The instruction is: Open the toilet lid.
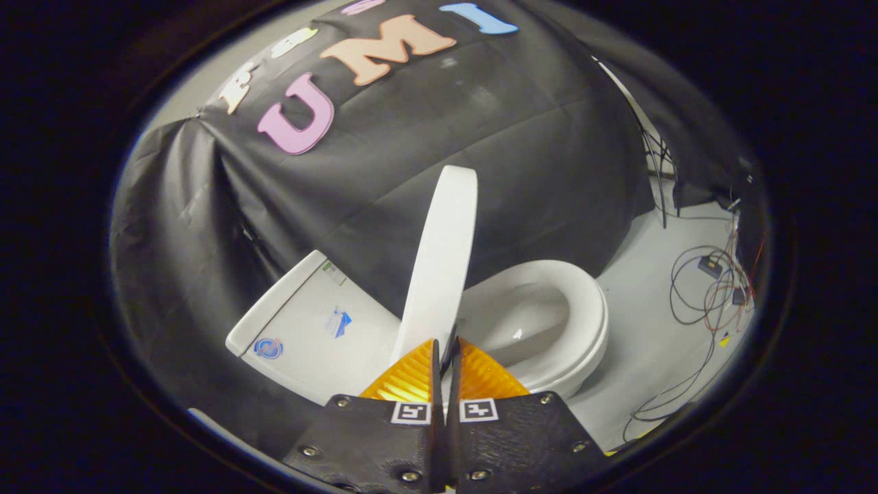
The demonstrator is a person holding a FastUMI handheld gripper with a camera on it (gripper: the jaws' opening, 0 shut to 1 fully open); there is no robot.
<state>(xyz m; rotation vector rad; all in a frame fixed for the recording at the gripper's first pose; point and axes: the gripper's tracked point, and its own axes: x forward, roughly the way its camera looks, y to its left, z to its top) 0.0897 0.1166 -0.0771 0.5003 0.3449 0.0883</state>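
Gripper view, looking along the two fingers of the hand-held gripper point(447, 346). Nearest, the fingers stand almost together, with only a thin slit between them. The lower edge of the white toilet lid point(439, 264) sits in that slit, and both fingers appear to press on it, so the hand-held gripper is closed on the lid.

Just ahead of the fingers, the toilet lid rises steeply, raised well off the bowl and seen nearly edge-on as a long, narrow white slab leaning slightly to the right.

On one side of the lid lies the open toilet bowl point(549, 315) with its white rounded seat rim uncovered. On the other side is the white tank point(309, 329), its flat top bearing small stickers too small to make out.

Beyond the bowl, pale floor point(645, 329) carries loose loops of thin cables point(706, 295) and small dark boxes.

Farthest back, black cloth point(411, 171) hangs as the booth's wall behind the toilet.
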